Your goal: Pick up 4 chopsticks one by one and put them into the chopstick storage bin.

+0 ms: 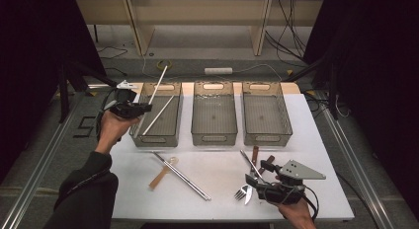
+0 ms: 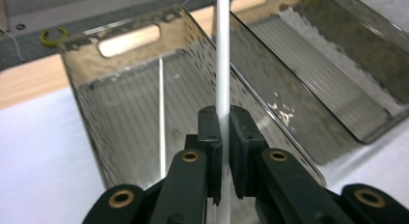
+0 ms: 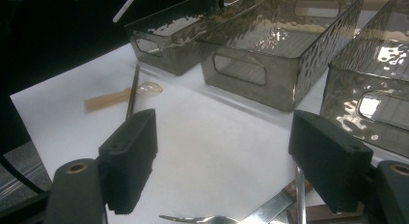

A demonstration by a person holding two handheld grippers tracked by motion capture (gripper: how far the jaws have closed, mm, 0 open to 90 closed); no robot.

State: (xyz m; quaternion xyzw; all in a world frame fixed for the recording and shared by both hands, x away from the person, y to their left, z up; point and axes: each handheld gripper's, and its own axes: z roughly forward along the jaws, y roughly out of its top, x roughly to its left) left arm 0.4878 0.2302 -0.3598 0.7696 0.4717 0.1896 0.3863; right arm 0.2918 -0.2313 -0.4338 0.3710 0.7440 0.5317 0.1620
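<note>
My left gripper hovers over the left edge of the left grey bin, shut on a long white stick that slants up and back over the bin. In the left gripper view the pads clamp that white stick, and a second white stick lies inside the left bin. My right gripper rests near the table's front right with its jaws open over a fork and a knife. In the right gripper view, my right gripper has only the tabletop between its pads, and the fork lies just below.
Two more grey bins, middle and right, stand in a row beside the left one. A pair of metal chopsticks crosses an amber-handled spoon on the white table. Brown-handled cutlery lies by the right gripper.
</note>
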